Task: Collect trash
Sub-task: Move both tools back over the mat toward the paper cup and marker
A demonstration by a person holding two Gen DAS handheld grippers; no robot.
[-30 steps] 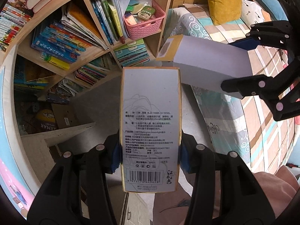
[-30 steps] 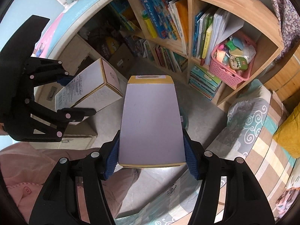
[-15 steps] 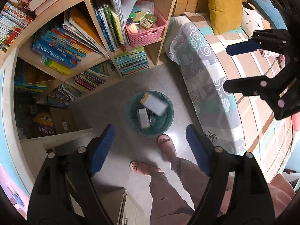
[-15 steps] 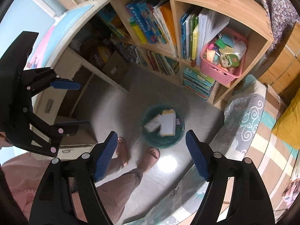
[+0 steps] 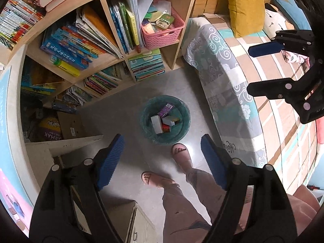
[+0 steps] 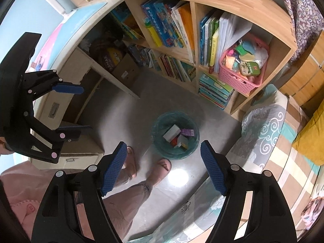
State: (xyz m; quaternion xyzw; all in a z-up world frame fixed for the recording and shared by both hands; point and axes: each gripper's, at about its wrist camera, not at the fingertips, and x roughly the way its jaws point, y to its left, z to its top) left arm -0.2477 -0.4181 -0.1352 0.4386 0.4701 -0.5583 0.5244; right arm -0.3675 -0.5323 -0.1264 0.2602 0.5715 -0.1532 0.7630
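A: Both hover high above the teal bin (image 5: 165, 120) on the floor. Boxes (image 5: 163, 121) lie inside it, so that drop looks done.

B: Left gripper (image 5: 162, 158) and right gripper (image 6: 164, 165): fingers spread wide, empty. No more trash visible near the bin.

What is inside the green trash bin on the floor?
The green trash bin holds several small boxes: a white one, a purple one, a grey one and a red one. Anything beneath them is covered.
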